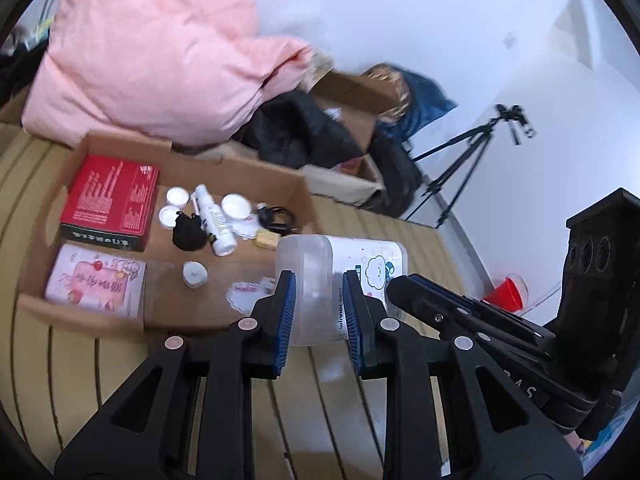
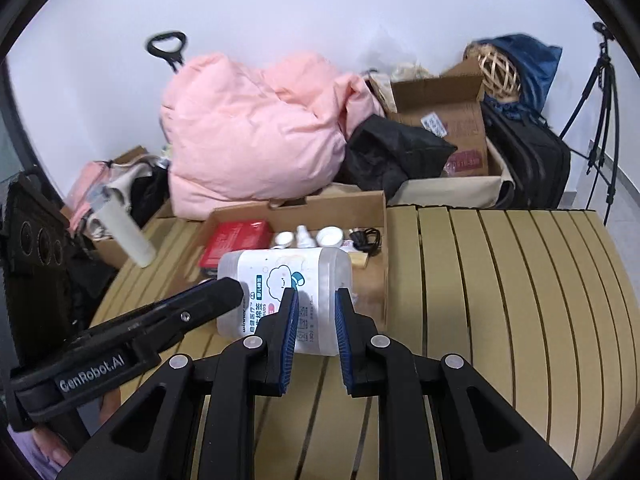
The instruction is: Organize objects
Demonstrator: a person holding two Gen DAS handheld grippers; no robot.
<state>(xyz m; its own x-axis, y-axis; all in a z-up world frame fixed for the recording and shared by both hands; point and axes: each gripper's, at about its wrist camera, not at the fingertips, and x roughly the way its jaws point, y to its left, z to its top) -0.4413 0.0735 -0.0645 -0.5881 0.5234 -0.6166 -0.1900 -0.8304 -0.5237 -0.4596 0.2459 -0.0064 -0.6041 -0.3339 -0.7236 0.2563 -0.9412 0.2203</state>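
A clear plastic cotton-swab tub (image 1: 340, 280) with a white cartoon label lies on its side, held above the slatted table at the near edge of a flat cardboard box (image 1: 168, 300). My left gripper (image 1: 320, 286) is shut on its clear end. My right gripper (image 2: 317, 302) is shut on its other end (image 2: 288, 292); in the left wrist view it (image 1: 404, 284) comes in from the right. The box holds a red box (image 1: 112, 196), a pink packet (image 1: 96, 280), a white spray bottle (image 1: 214, 220), white lids, a black pouch (image 1: 188, 232) and a black cable (image 1: 276, 216).
A pink quilt (image 2: 256, 128), a black garment (image 2: 392, 152), an open carton (image 2: 448, 120) with a wicker ball, and black bags crowd the far side. A tripod (image 2: 600, 120) stands right. The slatted beige table (image 2: 500, 300) stretches right. A red cup (image 1: 506, 292) sits on the floor.
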